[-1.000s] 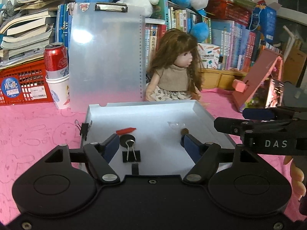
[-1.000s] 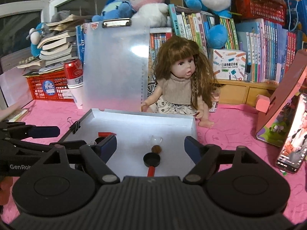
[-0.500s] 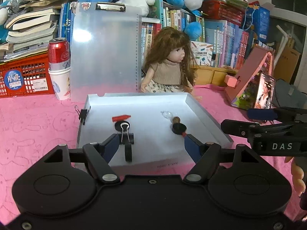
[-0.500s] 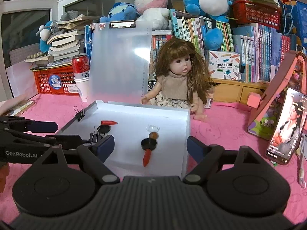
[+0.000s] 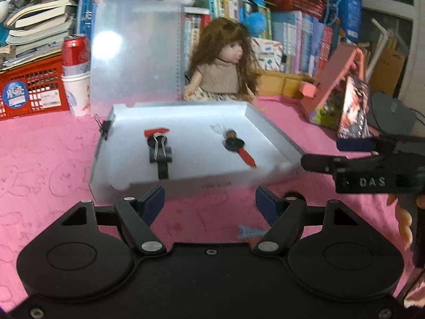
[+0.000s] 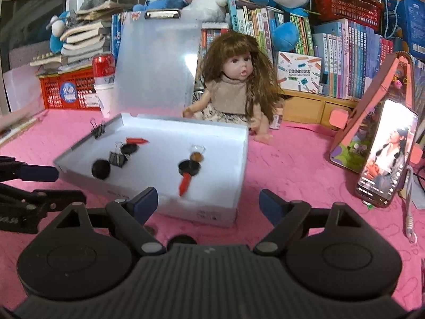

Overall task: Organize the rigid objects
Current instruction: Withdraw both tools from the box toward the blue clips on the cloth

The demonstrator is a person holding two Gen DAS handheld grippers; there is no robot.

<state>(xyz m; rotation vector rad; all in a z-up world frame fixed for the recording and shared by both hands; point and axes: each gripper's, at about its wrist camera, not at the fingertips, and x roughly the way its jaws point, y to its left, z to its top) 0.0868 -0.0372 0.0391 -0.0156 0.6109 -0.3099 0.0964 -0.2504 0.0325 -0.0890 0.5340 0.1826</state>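
A shallow white tray (image 5: 276, 135) (image 6: 212, 130) sits on the pink table. In it lie a black binder clip (image 5: 159, 148) (image 6: 118, 158), a red piece (image 5: 156, 131) (image 6: 136, 141), black discs (image 6: 101, 169), and a red-tipped piece with a black disc (image 5: 239, 146) (image 6: 188, 170) beside a brown bead and clear ring (image 6: 197, 150). My left gripper (image 5: 209, 202) is open and empty, in front of the tray's near edge. My right gripper (image 6: 208, 202) is open and empty, in front of the tray's near right corner. Another binder clip (image 5: 106, 127) grips the tray's left rim.
A doll (image 6: 239, 85) sits behind the tray beside an upright clear clipboard (image 6: 156, 66). A soda can on a cup (image 5: 75, 74) and a red basket (image 5: 29, 87) are at the left. A phone on a pink stand (image 6: 385, 154) is at the right. Small black items (image 6: 183, 239) lie near the grippers.
Both grippers have drawn back from over the tray toward me; the tray's contents now lie beyond the fingertips. Both stay open and empty.
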